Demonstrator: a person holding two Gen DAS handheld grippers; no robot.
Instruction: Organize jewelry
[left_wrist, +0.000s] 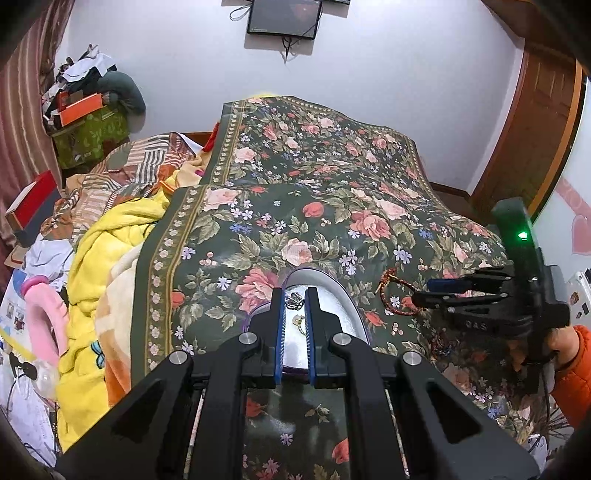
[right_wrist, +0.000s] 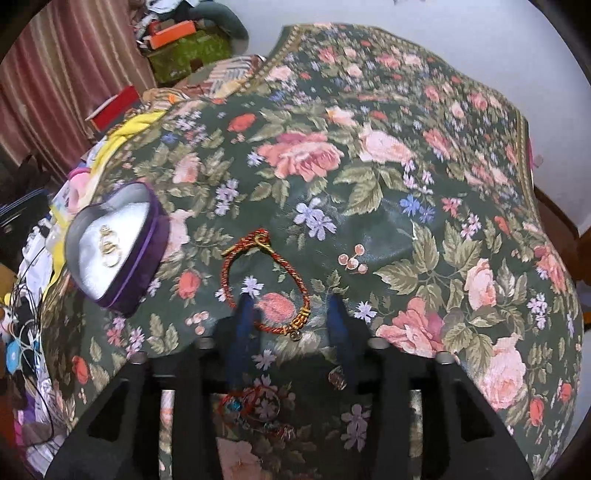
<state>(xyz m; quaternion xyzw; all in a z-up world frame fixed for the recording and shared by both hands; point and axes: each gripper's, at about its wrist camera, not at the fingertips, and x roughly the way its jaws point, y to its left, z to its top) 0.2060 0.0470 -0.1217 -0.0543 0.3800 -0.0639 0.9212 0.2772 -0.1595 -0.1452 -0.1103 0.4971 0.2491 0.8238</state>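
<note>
**Bracelet between open jaws on the bed**

My right hand-held gripper (right_wrist: 291, 314) stands apart around the red-and-gold bracelet (right_wrist: 266, 280), not pressing it, on the floral bedspread (right_wrist: 369, 166). My left hand-held gripper (left_wrist: 294, 306) pinches the wall of the purple jewelry box (right_wrist: 114, 251), rings inside, near the bed's left edge.

Left gripper (left_wrist: 294, 301) over jewelry box (left_wrist: 334, 295) (purple-edged)

Left gripper (left_wrist: 294, 301) jaws narrow, right gripper (right_wrist: 291, 306) jaws apart

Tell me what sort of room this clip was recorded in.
Most likely a lived-in bedroom: a floral bedspread over a bed, heaped blankets beside it, a wall-mounted screen and striped curtains.
</note>
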